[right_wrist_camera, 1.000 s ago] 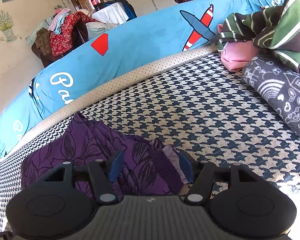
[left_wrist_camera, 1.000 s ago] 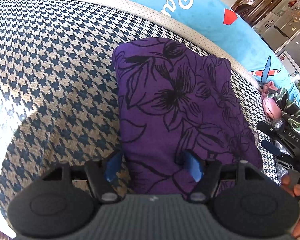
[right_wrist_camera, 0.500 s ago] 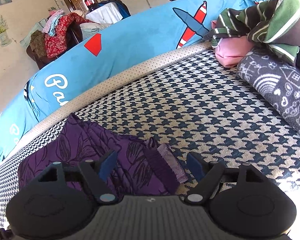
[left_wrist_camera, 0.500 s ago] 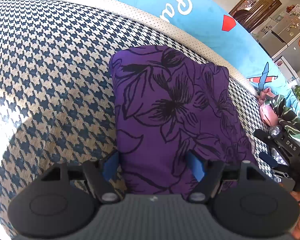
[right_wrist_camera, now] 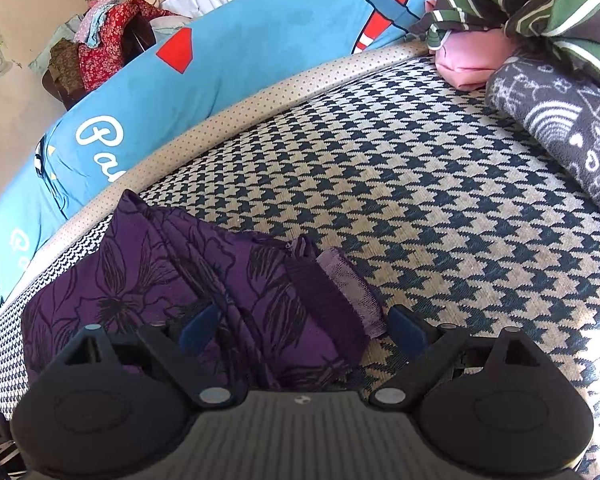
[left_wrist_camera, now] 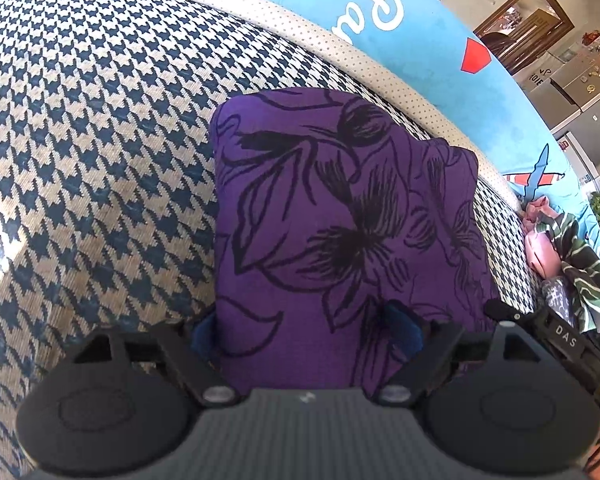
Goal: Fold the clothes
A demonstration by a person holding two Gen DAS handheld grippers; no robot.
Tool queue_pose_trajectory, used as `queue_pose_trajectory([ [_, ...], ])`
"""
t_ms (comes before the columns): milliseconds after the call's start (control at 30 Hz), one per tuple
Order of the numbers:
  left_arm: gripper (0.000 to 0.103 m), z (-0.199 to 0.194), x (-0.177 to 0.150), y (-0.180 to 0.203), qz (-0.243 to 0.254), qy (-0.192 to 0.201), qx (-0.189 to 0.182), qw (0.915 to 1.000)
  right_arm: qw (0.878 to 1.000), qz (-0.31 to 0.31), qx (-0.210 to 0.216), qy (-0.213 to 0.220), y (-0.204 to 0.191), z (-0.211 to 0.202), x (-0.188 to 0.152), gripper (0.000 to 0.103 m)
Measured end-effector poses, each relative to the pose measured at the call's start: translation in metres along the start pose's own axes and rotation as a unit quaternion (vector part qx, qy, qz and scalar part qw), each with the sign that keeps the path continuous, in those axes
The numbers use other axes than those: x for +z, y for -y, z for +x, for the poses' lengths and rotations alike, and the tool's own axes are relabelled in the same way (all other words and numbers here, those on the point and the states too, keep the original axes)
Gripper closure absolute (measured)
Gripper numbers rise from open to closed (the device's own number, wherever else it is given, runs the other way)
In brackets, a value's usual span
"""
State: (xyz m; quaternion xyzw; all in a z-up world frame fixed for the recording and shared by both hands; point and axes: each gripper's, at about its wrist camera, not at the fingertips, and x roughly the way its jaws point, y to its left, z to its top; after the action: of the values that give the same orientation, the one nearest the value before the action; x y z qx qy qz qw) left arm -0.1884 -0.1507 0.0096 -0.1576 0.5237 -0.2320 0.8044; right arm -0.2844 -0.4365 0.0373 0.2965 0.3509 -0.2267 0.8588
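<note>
A folded purple garment with black flowers (left_wrist_camera: 340,216) lies flat on the houndstooth surface (left_wrist_camera: 100,160). My left gripper (left_wrist_camera: 304,330) is at its near edge, jaws opening. One blue pad (left_wrist_camera: 204,332) sits beside the cloth's left edge and the other rests over the cloth; neither presses it. In the right wrist view the same purple garment (right_wrist_camera: 160,280) shows its layered end with a paler hem strip (right_wrist_camera: 348,288). My right gripper (right_wrist_camera: 303,328) straddles that end, jaws opening, pads clear of the cloth.
A blue bolster (right_wrist_camera: 240,52) with white lettering runs along the dotted beige rim (right_wrist_camera: 260,100). At the right lie a pink item (right_wrist_camera: 472,64), a green striped garment (right_wrist_camera: 540,0) and a grey patterned blanket (right_wrist_camera: 560,128). Bare houndstooth cover (right_wrist_camera: 440,200) spreads between them and the purple garment.
Both pairs of jaws have widened and let go of the purple cloth, which now lies flat. The left gripper has moved a little closer over the garment.
</note>
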Motion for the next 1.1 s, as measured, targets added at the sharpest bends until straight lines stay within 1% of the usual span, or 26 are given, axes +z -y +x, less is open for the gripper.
queue_pose_trajectory([
  [233, 0.012, 0.010, 0.001, 0.005, 0.007, 0.004, -0.002, 1.0000, 1.000, -0.015, -0.008, 0.007, -0.007, 0.007, -0.004, 0.004],
  [300, 0.012, 0.013, 0.002, 0.008, 0.012, 0.006, -0.002, 0.9999, 1.000, -0.016, 0.005, 0.008, -0.008, 0.008, -0.005, 0.004],
  [367, 0.013, 0.017, 0.004, 0.012, 0.015, 0.008, 0.000, 0.9999, 1.000, -0.019, 0.023, 0.002, -0.012, 0.010, -0.006, 0.004],
  [400, 0.014, 0.019, 0.005, 0.014, 0.016, 0.009, 0.000, 0.9998, 0.999, -0.026, 0.025, 0.000, -0.016, 0.011, -0.007, 0.004],
  [433, 0.020, 0.019, 0.006, 0.014, 0.015, 0.010, -0.002, 0.9998, 0.999, -0.037, 0.022, -0.001, -0.020, 0.013, -0.009, 0.006],
  [467, 0.024, 0.020, 0.006, 0.014, 0.015, 0.011, -0.004, 0.9998, 0.999, -0.047, 0.020, 0.000, -0.023, 0.014, -0.010, 0.011],
  [500, 0.025, 0.019, 0.007, 0.012, 0.012, 0.012, -0.005, 0.9998, 0.998, -0.055, 0.021, 0.000, -0.026, 0.015, -0.012, 0.014],
  [533, 0.029, 0.019, 0.007, 0.011, 0.010, 0.013, -0.005, 0.9999, 0.998, -0.058, 0.023, 0.001, -0.028, 0.015, -0.013, 0.020],
  [567, 0.034, 0.018, 0.007, 0.010, 0.008, 0.014, -0.004, 0.9999, 0.998, -0.059, 0.027, 0.001, -0.030, 0.016, -0.014, 0.027],
  [600, 0.037, 0.016, 0.006, 0.008, 0.005, 0.015, -0.004, 0.9999, 0.997, -0.062, 0.035, -0.001, -0.032, 0.016, -0.014, 0.034],
  [633, 0.042, 0.015, 0.007, 0.008, 0.003, 0.017, -0.002, 0.9999, 0.997, -0.062, 0.045, -0.005, -0.033, 0.017, -0.015, 0.048],
  [667, 0.048, 0.014, 0.007, 0.008, 0.002, 0.018, -0.001, 0.9998, 0.997, -0.061, 0.051, -0.008, -0.035, 0.018, -0.016, 0.053],
  [700, 0.050, 0.012, 0.007, 0.009, 0.002, 0.020, 0.002, 0.9998, 0.997, -0.060, 0.053, -0.010, -0.036, 0.018, -0.016, 0.056],
  [767, 0.059, 0.007, 0.008, 0.010, 0.006, 0.025, 0.008, 0.9996, 0.997, -0.057, 0.057, -0.011, -0.037, 0.019, -0.017, 0.064],
  [867, 0.064, 0.000, 0.010, 0.012, 0.021, 0.033, 0.020, 0.9990, 0.996, -0.050, 0.071, -0.012, -0.039, 0.016, -0.017, 0.071],
  [1033, 0.068, -0.010, 0.020, 0.008, 0.035, 0.034, 0.041, 0.9979, 0.995, -0.053, 0.085, -0.015, -0.046, 0.010, -0.022, 0.073],
  [1100, 0.068, -0.016, 0.026, 0.009, 0.064, 0.040, 0.062, 0.9952, 0.994, -0.048, 0.099, -0.024, -0.050, 0.008, -0.025, 0.073],
])
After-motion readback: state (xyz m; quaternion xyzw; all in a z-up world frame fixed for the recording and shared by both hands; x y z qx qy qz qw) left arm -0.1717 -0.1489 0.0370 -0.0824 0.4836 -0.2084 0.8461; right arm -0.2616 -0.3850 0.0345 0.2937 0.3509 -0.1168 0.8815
